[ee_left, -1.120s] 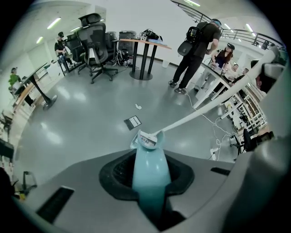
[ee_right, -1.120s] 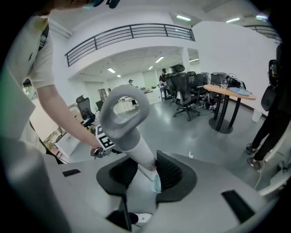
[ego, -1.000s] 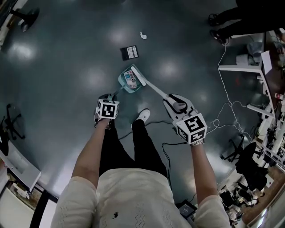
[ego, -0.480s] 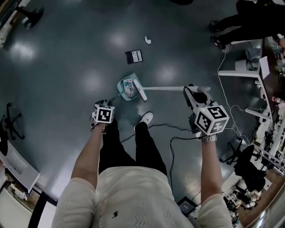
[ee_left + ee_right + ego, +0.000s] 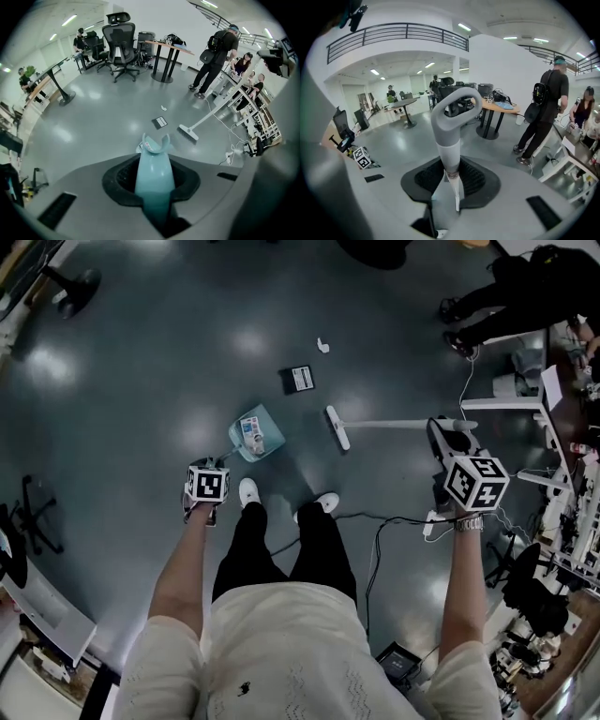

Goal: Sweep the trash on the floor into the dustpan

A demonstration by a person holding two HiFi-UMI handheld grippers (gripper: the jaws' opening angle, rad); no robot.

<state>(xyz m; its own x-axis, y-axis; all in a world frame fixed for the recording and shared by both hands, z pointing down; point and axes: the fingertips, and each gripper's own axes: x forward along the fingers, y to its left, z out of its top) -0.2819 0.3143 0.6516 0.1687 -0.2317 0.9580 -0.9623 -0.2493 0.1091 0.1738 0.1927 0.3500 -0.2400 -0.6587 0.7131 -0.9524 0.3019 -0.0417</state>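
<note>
A teal dustpan [image 5: 253, 434] rests on the grey floor with a printed wrapper inside; my left gripper [image 5: 208, 486] is shut on its handle [image 5: 153, 178]. A white broom [image 5: 386, 426] lies nearly level above the floor, its brush head [image 5: 337, 427] to the right of the dustpan and apart from it. My right gripper [image 5: 469, 476] is shut on the broom's grey looped handle [image 5: 451, 125]. A dark flat packet [image 5: 299, 379] and a small white scrap [image 5: 323, 345] lie on the floor beyond the dustpan; the packet [image 5: 159, 123] and broom head [image 5: 188, 134] also show in the left gripper view.
My white shoes [image 5: 247, 492] stand just behind the dustpan. A black cable [image 5: 375, 531] runs across the floor on my right. White desks [image 5: 525, 399] and white cords crowd the right side, where a person [image 5: 214, 63] in black stands. An office chair [image 5: 120, 44] stands far back.
The broom has swung off the dustpan to the right and now lies level. My right gripper moved right and up; the dustpan shifted slightly left.
</note>
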